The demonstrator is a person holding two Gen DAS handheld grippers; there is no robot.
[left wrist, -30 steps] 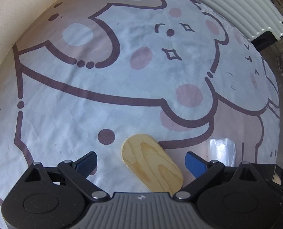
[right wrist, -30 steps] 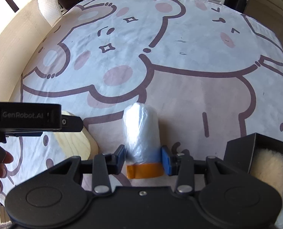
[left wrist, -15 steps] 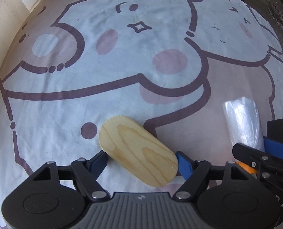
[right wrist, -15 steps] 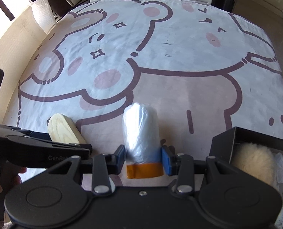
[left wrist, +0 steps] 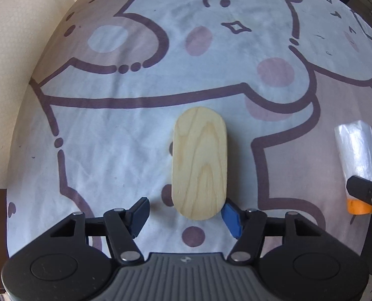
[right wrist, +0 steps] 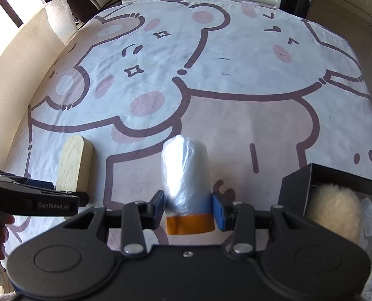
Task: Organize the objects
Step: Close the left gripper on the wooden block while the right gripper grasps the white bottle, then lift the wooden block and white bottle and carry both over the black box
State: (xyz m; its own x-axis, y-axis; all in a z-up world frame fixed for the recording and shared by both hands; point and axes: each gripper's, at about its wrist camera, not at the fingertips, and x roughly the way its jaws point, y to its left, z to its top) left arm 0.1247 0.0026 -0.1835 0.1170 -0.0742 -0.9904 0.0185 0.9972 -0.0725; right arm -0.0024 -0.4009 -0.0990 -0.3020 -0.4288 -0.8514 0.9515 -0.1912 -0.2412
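Wooden block (left wrist: 200, 163) lies on the cartoon-print cloth (left wrist: 135, 130), its near end between the spread left gripper (left wrist: 186, 214) fingers | right gripper (right wrist: 189, 207) pinches a plastic-wrapped roll (right wrist: 184, 173) | black box (right wrist: 296, 185) holding a fluffy ball (right wrist: 333, 210) at right

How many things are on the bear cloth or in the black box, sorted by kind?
Wooden block: 1
Plastic-wrapped roll: 1
Black box: 1
Fluffy cream pad in the box: 1
Total: 4
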